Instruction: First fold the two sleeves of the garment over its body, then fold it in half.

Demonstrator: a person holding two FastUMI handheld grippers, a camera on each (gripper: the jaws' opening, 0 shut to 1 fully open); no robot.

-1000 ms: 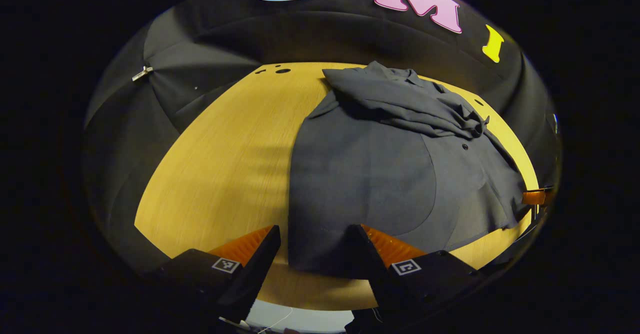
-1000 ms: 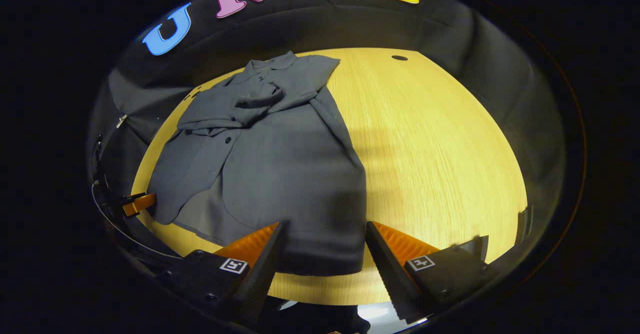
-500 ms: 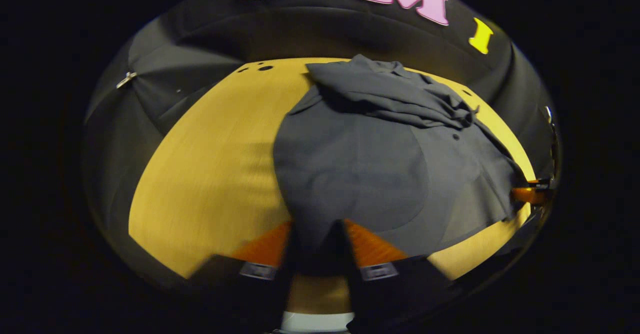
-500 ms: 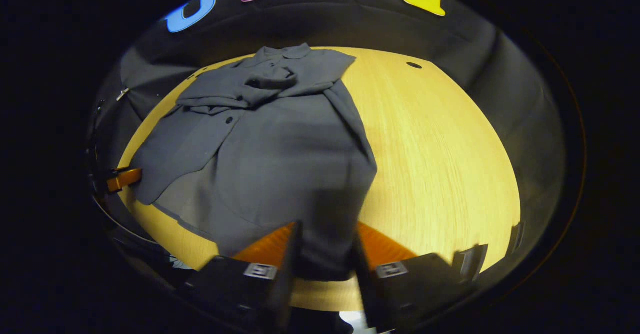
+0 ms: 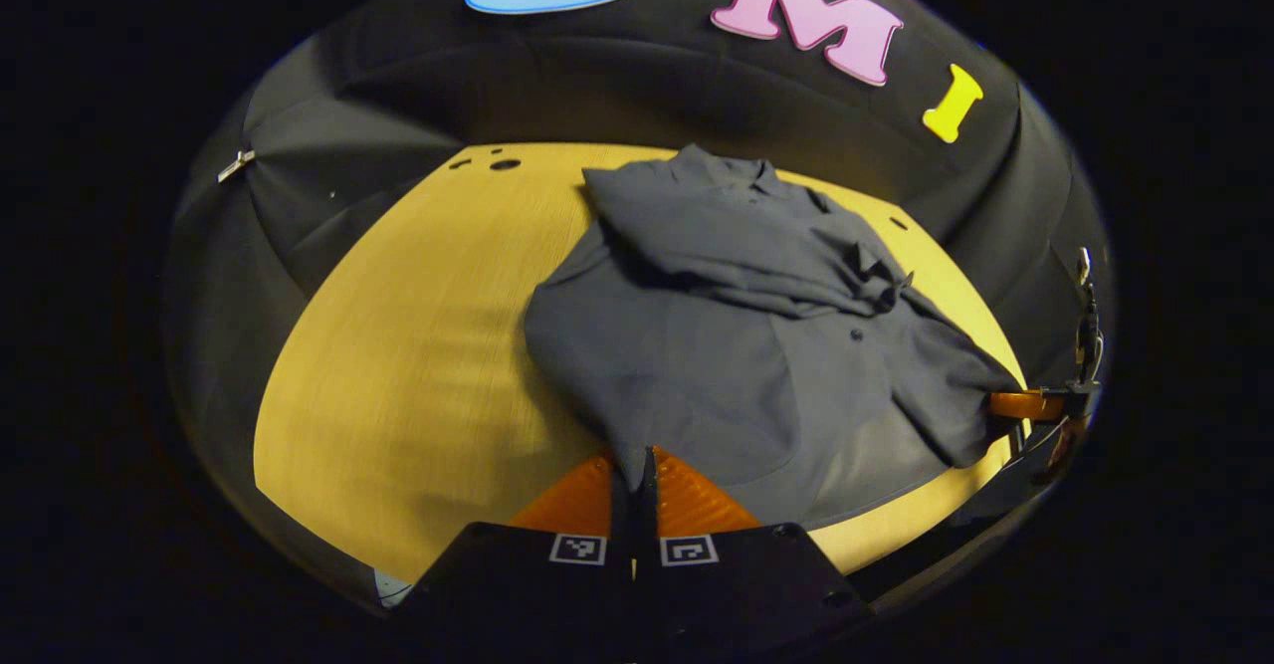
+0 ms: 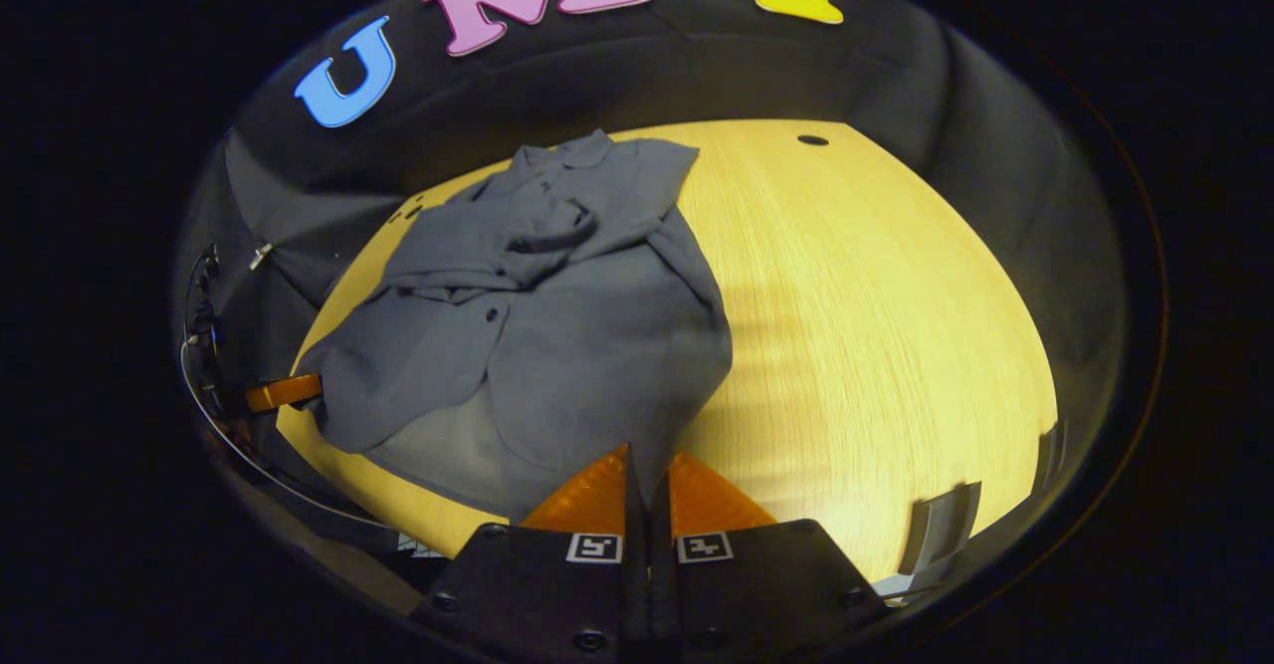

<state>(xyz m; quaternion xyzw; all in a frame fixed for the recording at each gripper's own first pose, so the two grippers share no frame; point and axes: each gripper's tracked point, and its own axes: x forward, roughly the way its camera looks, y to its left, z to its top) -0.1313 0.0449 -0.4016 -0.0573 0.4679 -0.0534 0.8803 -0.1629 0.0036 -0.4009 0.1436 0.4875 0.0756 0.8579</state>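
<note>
Broadly, a round, pale yellow wood-grain tabletop [image 5: 398, 345] carries everything, and the booth's black cloth wall [image 5: 597, 77] rises behind it. On the tabletop lies the dark grey, button-front collared shirt [image 5: 717, 345], its collar toward the far wall. Both sleeves [image 5: 737, 246] are already laid across the chest in a rumpled band, one cuff bunched near the placket; in the right gripper view the same shirt [image 6: 557, 326] shows that band just below the collar.

At the near hem, the left claw [image 5: 637, 465] is closed tight on one bottom corner, the cloth gathering to a point between its two fingers and lifting slightly off the wood. The right claw [image 6: 647, 470] is closed the same way on the other bottom corner, its fingers pinching a peak of fabric. In the left gripper view, the right claw's fingertip shows at the far right edge of the hem, touching the cloth.

A dark round hole [image 6: 812, 139] sits in the tabletop near its far edge, well apart from the shirt. Smaller still, a little metal clip [image 5: 236, 165] is fixed to the wall cloth.
</note>
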